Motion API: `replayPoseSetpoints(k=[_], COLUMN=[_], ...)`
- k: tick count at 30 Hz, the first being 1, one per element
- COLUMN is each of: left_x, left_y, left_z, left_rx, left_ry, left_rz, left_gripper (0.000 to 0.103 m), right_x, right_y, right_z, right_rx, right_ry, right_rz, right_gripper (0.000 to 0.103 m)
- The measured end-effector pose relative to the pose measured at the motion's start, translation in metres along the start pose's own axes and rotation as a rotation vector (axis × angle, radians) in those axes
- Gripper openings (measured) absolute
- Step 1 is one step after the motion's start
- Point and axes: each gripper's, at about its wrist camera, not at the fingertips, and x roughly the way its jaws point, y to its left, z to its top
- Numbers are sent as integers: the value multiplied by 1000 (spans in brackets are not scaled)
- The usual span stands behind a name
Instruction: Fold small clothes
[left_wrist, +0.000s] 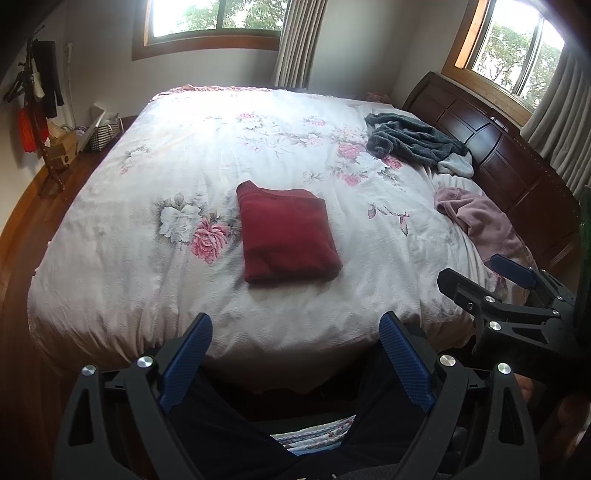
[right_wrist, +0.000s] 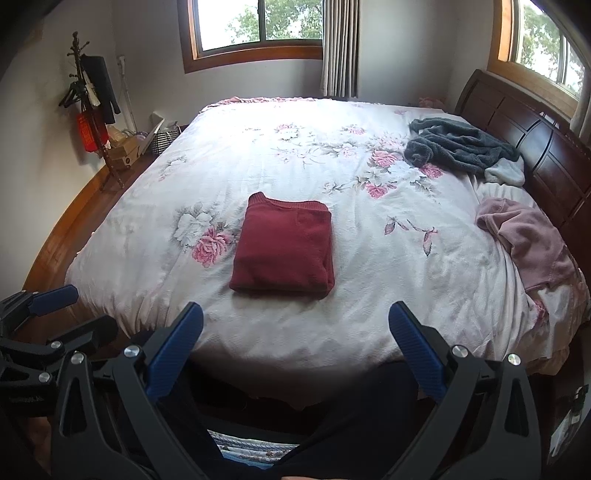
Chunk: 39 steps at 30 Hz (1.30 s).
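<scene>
Floral bed (left_wrist: 295, 155), folded red sweater (left_wrist: 286, 232) (layers hidden), grippers empty

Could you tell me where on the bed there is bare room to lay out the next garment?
The quilt is bare left of the folded red sweater, in the near strip between it and the bed's front edge, and behind it up to the far edge. The headboard side is crowded: the grey fleece and pink garment lie crumpled there.
</scene>
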Motion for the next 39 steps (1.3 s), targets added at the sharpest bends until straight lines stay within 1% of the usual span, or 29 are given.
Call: replayPoseSetpoints(k=[39], left_x=[2], left_y=[5], left_z=[1], left_rx=[2], left_ry=[3], left_rz=[2], left_gripper=[92], right_x=[3], right_y=[-1], right_z=[-1], right_rx=[0], right_ry=[4], right_rz=[1], right_gripper=[100])
